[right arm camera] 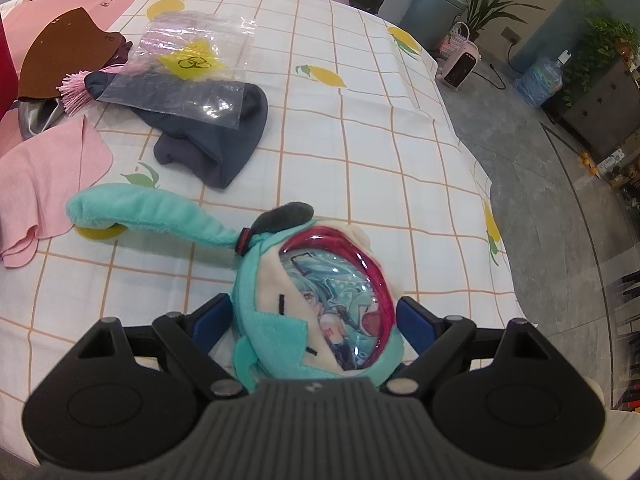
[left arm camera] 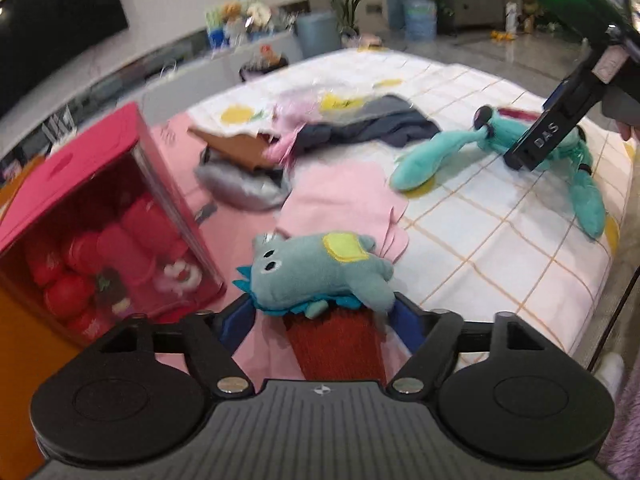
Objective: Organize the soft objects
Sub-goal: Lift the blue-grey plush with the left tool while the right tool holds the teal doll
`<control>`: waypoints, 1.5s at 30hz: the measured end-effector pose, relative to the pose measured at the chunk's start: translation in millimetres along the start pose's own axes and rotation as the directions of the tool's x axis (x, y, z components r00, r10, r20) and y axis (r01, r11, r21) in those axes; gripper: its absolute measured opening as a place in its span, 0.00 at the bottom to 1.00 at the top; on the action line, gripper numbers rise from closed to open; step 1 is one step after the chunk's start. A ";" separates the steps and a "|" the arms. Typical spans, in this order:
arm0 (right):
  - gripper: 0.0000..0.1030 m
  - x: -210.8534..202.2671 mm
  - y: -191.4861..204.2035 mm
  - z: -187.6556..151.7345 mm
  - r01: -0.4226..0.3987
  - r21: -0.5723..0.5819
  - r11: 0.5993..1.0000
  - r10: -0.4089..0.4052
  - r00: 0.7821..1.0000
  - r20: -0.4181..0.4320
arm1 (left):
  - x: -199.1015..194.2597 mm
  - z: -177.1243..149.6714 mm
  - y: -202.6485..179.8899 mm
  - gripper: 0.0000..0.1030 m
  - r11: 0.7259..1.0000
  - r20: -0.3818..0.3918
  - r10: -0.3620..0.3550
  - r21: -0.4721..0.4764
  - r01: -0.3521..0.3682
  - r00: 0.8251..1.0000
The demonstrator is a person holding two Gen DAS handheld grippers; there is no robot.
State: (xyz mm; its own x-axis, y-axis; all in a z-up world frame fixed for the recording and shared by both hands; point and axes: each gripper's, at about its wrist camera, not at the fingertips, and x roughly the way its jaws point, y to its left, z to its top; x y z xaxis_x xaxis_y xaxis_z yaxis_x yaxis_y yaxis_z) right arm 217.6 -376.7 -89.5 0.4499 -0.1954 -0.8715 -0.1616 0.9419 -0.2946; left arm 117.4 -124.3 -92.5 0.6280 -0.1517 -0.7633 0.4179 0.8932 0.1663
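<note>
The left gripper [left arm camera: 322, 312] stands wide, gripping nothing, a grey-blue plush animal [left arm camera: 316, 270] lying between its blue fingertips on a red cloth [left arm camera: 336, 344]. The right gripper [right arm camera: 314, 322] is spread wide around a teal plush pouch [right arm camera: 316, 304] on the checked sheet [right arm camera: 360, 140], pads apparently not pressing it.

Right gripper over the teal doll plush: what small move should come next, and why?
Probably close the jaws. The right gripper stands open with the teal doll plush between its blue fingers, apparently not squeezed, and the plush lies on the checked sheet.
</note>
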 end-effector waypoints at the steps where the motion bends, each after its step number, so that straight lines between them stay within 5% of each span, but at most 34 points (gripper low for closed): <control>1: 0.85 0.1 -0.1 -0.1 -0.001 0.001 1.000 0.001 1.000 0.000 | 0.4 -2.8 -2.7 0.90 1.000 0.028 0.007 0.013 -0.008 1.000; 10: 0.86 0.6 -0.8 0.6 -0.005 0.002 1.000 0.005 1.000 0.000 | 16.8 6.0 -2.9 0.93 1.000 0.073 0.028 -0.007 -0.028 0.997; 12: 0.86 0.7 -0.9 0.7 -0.005 0.002 1.000 0.005 1.000 0.001 | 20.0 7.3 0.2 0.80 0.999 0.084 0.031 -0.031 -0.029 0.996; 14: 0.85 0.5 -0.6 1.3 -0.006 0.000 1.000 0.006 1.000 0.004 | 21.3 7.7 4.0 0.78 0.998 0.083 0.015 -0.058 -0.011 0.996; 29: 0.76 -8.2 0.7 0.6 0.007 -0.005 1.000 -0.007 1.000 0.024 | -7.3 8.2 7.6 0.73 0.997 0.112 0.019 -0.082 -0.010 0.993; 30: 0.74 -11.0 -0.4 0.3 0.010 0.002 1.000 -0.010 0.999 0.034 | -11.8 9.7 9.7 0.73 0.996 0.122 0.012 -0.093 0.000 0.992; 32: 0.42 -17.4 -5.1 0.4 -0.005 0.032 0.999 0.003 0.998 0.055 | -22.1 13.3 15.2 0.73 0.993 0.150 -0.004 -0.117 0.022 0.989; 37: 0.38 -20.2 -15.0 0.6 -0.007 0.100 0.995 0.002 0.999 0.045 | -44.6 24.2 30.0 0.73 0.981 0.211 -0.024 -0.185 0.064 0.977; 38: 0.40 -17.0 -16.8 -0.1 -0.023 0.110 0.994 0.019 0.999 0.034 | -48.0 25.9 33.1 0.73 0.978 0.222 -0.028 -0.196 0.073 0.975; 39: 0.57 -14.3 -18.5 -0.5 -0.024 0.119 0.993 0.021 0.999 0.028 | -50.9 27.2 35.9 0.73 0.975 0.231 -0.031 -0.206 0.080 0.972; 40: 0.84 -12.8 -20.4 -0.6 -0.009 0.130 0.991 0.004 0.999 0.032 | -53.4 27.9 38.6 0.73 0.973 0.239 -0.036 -0.212 0.088 0.970; 41: 0.93 -12.9 -23.6 -0.2 0.013 0.141 0.990 -0.020 0.999 0.044 | -54.9 27.9 41.4 0.73 0.972 0.245 -0.039 -0.216 0.094 0.969; 45: 0.97 0.5 -42.7 7.1 -0.002 0.202 0.979 -0.005 0.999 0.036 | -57.3 25.2 47.8 0.73 0.969 0.249 -0.040 -0.227 0.099 0.968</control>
State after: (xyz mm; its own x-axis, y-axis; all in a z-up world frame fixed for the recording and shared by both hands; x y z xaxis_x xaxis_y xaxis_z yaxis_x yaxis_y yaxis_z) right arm 231.0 -415.1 -74.6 0.4816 -0.1903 -0.8555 0.0186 0.9781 -0.2071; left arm 118.0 -83.6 -25.1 0.7546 -0.2882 -0.5896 0.3180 0.9465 -0.0557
